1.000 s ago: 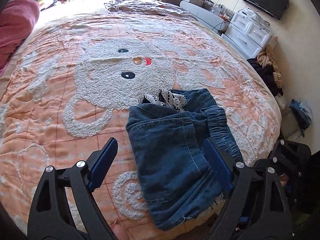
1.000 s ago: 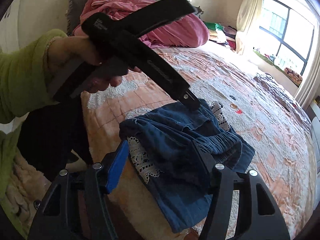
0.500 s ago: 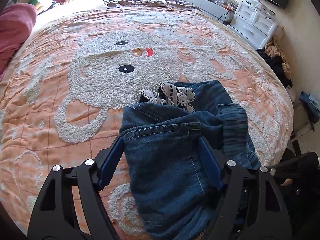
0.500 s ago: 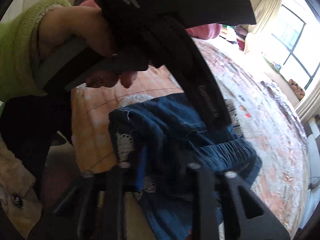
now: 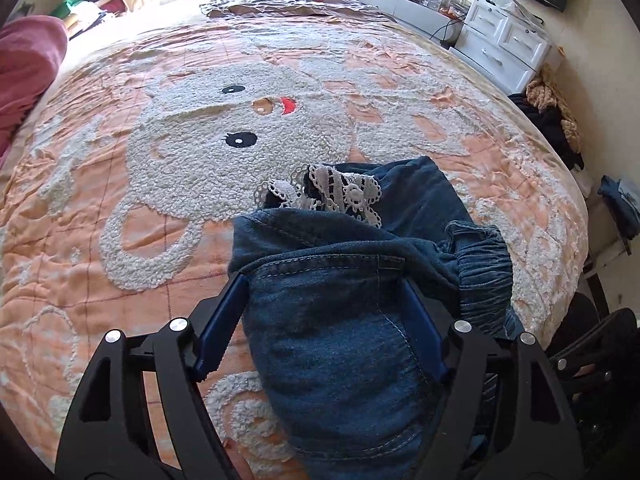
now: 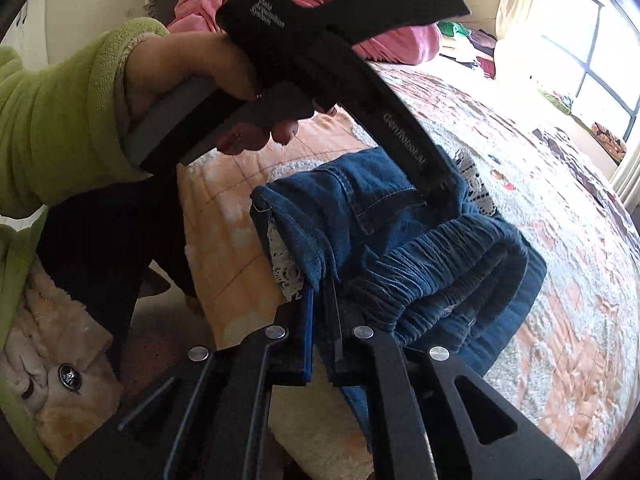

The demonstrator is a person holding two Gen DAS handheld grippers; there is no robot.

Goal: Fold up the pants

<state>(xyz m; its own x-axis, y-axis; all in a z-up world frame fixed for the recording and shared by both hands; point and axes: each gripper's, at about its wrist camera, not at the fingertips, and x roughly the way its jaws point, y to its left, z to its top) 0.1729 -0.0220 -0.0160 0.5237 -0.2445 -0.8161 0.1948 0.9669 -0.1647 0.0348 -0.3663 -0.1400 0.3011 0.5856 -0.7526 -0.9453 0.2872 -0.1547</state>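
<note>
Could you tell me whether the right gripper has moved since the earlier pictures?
Yes. The right gripper has come down toward the bedspread, and its jaws have just been closing, now shut on the jeans.

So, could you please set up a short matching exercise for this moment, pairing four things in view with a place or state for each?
Things:
1. left gripper
2. right gripper
3. lace trim
4. pink blanket

Places or states:
a. shut on a fold of the denim
b. at the bed's far left edge
c. jaws apart, either side of the jeans
d. on the far end of the folded jeans

Pairs: 1-c, 2-a, 3-d, 4-b
</note>
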